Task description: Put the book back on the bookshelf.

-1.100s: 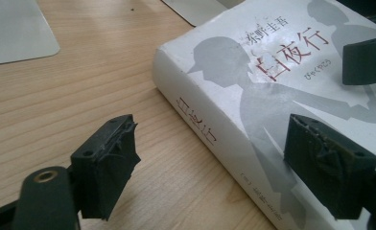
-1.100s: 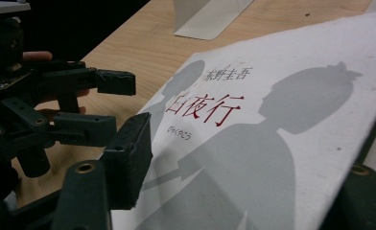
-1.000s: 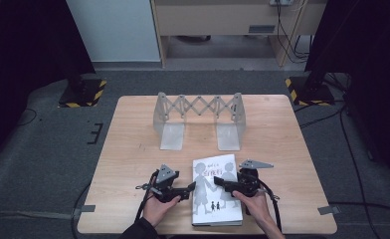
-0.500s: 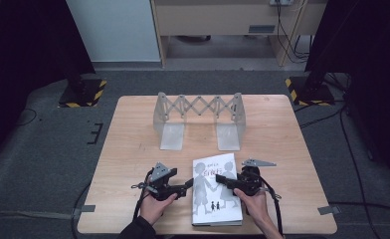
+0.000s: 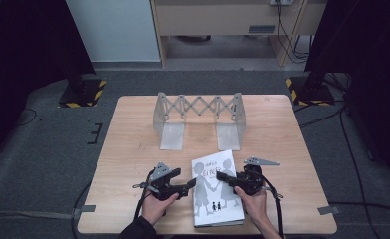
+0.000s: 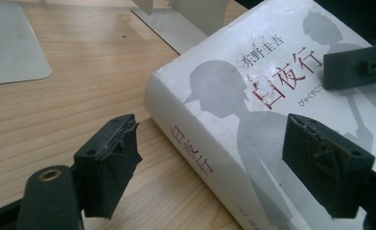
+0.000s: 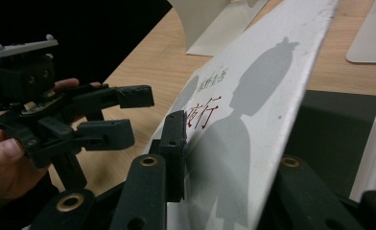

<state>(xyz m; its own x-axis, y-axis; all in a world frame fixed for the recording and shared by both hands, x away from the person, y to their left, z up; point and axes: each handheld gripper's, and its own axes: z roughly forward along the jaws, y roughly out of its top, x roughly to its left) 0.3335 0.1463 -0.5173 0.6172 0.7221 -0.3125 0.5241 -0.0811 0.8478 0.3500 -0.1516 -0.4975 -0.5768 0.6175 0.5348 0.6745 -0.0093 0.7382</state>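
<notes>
A: Where's the paperback book (image 5: 217, 188) sitting?

B: At the near edge of the worktop (image 5: 133, 149), between the two hands, nearer than the metal expanding book rack (image 5: 199, 119).

A: What is the right gripper (image 5: 222, 176) doing?

B: Its jaws have just been closing, and in the right gripper view they pinch the front cover (image 7: 253, 120), which stands lifted off the dark page beneath.

A: And the left gripper (image 6: 224, 163)?

B: Its jaws are spread. In the left gripper view one sits over the bare wood left of the spine (image 6: 195, 153), the other above the cover, pressing on nothing.

A: How will the book handle?

B: I'd judge it thick and fairly heavy, the block stiff, but the cover thin and bendy. Lifting by the cover alone could crease or tear it. The glossy surface may slip.

A: Best place to hold?

B: Across the spine, where the block is solid, with the left jaws closing over it.
</notes>
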